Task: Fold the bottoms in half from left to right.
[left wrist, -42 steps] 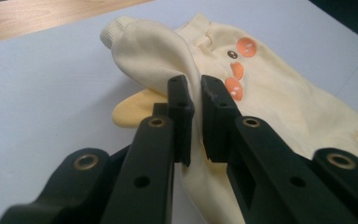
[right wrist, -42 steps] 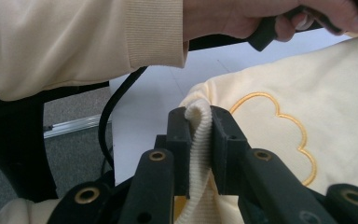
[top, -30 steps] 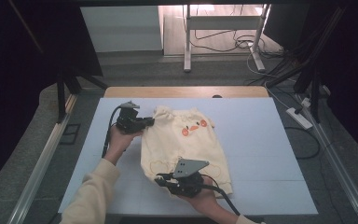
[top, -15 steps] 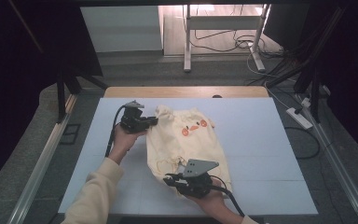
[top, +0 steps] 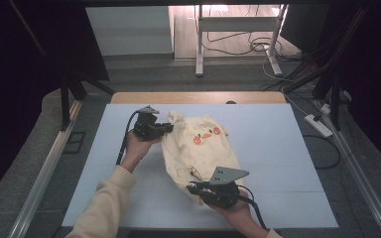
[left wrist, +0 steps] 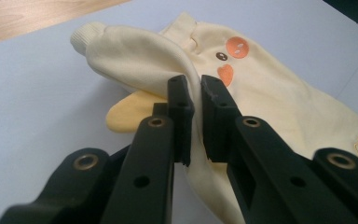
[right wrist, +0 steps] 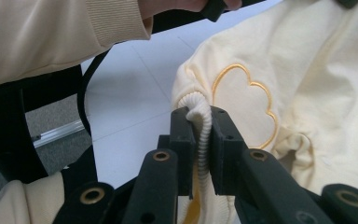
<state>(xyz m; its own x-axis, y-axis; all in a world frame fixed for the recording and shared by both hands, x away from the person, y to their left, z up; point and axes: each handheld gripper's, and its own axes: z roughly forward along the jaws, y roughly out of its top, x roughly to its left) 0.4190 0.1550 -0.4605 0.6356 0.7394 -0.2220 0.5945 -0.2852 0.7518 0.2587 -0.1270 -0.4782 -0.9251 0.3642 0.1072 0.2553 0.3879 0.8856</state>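
The left gripper (left wrist: 193, 93) had its jaws drawn almost together on a fold of the pale yellow garment (top: 198, 148), pinching the cloth near the sleeve with the ribbed cuff (left wrist: 86, 35). In the high view that gripper (top: 164, 128) sat at the garment's far left edge, held by the person's left hand (top: 136, 146). The right gripper (right wrist: 200, 119) was clamped on a ribbed hem edge (right wrist: 200, 135), the cloth squeezed between its two black jaws, right beside an embroidered orange outline (right wrist: 247, 105). From above, this gripper (top: 193, 187) was at the garment's near edge under its grey three-cornered plate (top: 228, 174), with the right hand (top: 238, 210) behind it.

The garment lay on the white table (top: 287, 148), about in the middle, its orange face print (top: 206, 135) turned up.

The near part of the garment was hidden by the right gripper in the high view, and the right forearm was cut off by the bottom edge. How much cloth sat inside the left jaws was hard to make out.

Compared with half a second before, the garment looked slightly narrower and more bunched, and both grippers had kept their holds on it
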